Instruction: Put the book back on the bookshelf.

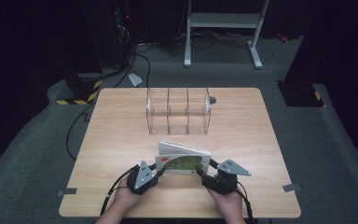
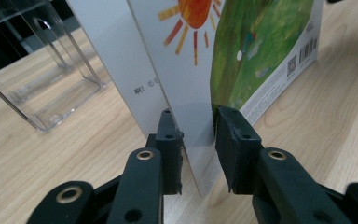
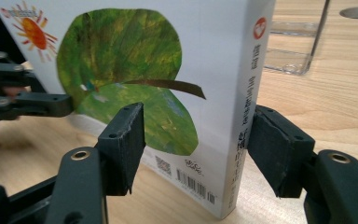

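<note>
Book stands on edge at near-centre of the wooden worktop, back cover with green leaf shape, orange sun and barcode toward the person; covers slightly splayed on the left side

Left tongs — pressed together on the book's left edge; in the left gripper view the jaws pinch the near cover, one jaw on each face, the other white cover standing free behind

Right tongs at the book's right end, the spine. In the right gripper view the jaws are spread, one in front of the back cover, the other just beyond the spine — whether either touches cannot be told

Clear acrylic organiser with three upright compartments stands beyond the book, well apart from it, toward the far edge. Small round grey grommet just beside its right end

Both hands enter from the near edge, cables trailing back
</note>
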{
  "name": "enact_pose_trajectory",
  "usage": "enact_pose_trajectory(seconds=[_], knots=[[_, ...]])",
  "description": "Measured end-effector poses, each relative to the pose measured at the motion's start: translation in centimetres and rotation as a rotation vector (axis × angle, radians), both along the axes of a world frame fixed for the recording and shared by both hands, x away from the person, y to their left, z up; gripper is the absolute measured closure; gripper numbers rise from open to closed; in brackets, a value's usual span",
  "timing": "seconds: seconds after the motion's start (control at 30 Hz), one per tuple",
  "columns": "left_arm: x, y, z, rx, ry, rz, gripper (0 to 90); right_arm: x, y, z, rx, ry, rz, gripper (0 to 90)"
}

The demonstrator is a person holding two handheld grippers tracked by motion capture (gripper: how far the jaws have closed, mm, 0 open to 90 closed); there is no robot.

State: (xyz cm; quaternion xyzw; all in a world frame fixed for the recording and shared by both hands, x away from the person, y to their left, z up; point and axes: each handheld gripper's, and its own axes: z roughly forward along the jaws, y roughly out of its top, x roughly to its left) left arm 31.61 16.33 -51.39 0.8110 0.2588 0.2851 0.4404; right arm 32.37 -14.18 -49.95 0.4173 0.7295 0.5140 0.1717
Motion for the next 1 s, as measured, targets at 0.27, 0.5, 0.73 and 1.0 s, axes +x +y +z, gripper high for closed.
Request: enact_pose_trajectory(seconds=[0.27,0.5,0.73,1.0], knots=[[0.1,0.1,-0.5,0.018,0.018,0.003,68.5,-0.8,-0.6,0.2,0.005,-0.032,0.025,39.8],[0.4,0.8,-0.5,-0.001,0.039,0.036,56.5,-0.5,-0.6,0.7,-0.014,-0.081,0.052,35.5],[0.7,1.1,-0.8,-0.020,0.077,0.065,43.5,0.6,-0.3,0.9,-0.017,-0.086,0.075,33.0],[0.8,2.0,-0.9,-0.083,0.156,0.139,35.0,0.9,0.1,1.5,-0.016,-0.099,0.103,36.6]])
